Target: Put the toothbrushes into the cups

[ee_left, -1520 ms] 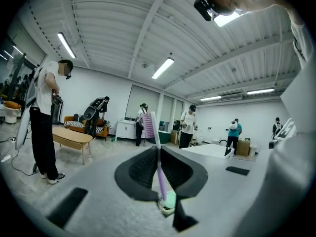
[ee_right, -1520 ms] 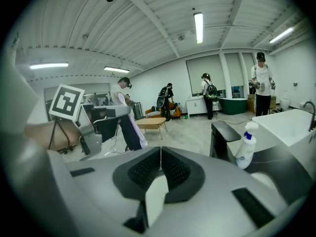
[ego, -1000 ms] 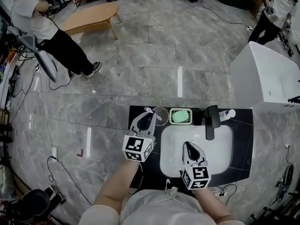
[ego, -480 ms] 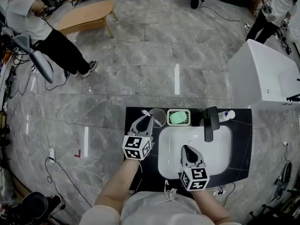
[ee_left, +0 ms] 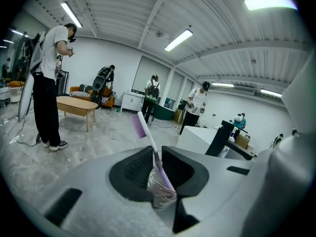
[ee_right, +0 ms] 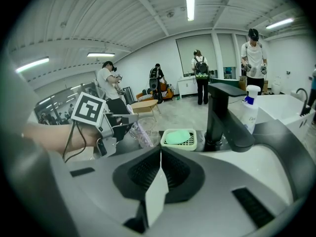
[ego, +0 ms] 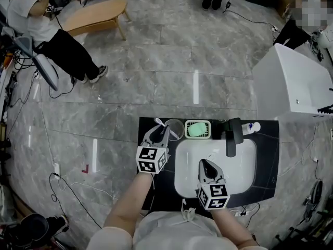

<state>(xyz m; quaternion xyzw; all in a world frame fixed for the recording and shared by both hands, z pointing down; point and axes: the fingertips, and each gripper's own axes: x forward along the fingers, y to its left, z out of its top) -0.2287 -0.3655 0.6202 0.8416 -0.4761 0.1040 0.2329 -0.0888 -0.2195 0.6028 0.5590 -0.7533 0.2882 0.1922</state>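
Observation:
My left gripper (ego: 162, 130) is shut on a toothbrush (ee_left: 148, 135) with a lilac handle and purple bristles, which stands tilted up between the jaws. The handle's lower end shows inside a clear plastic cup (ee_left: 160, 195) right under the jaws. In the head view that cup (ego: 176, 129) stands at the back left of the black counter, and the brush head (ego: 160, 122) pokes out beyond the gripper. In the right gripper view the left gripper (ee_right: 117, 126) is beside the cup (ee_right: 143, 132). My right gripper (ego: 205, 166) hovers over the white sink (ego: 244, 160), shut and empty.
A white dish with green soap (ego: 198, 129) sits next to the cup. A black faucet (ego: 232, 137) and a white pump bottle (ego: 252, 127) stand behind the basin. The black counter (ego: 268, 155) ends close on all sides. Several people stand far off in the room.
My left gripper has sunk with the toothbrush, which now stands at the cup's mouth. The right gripper has stayed over the sink.

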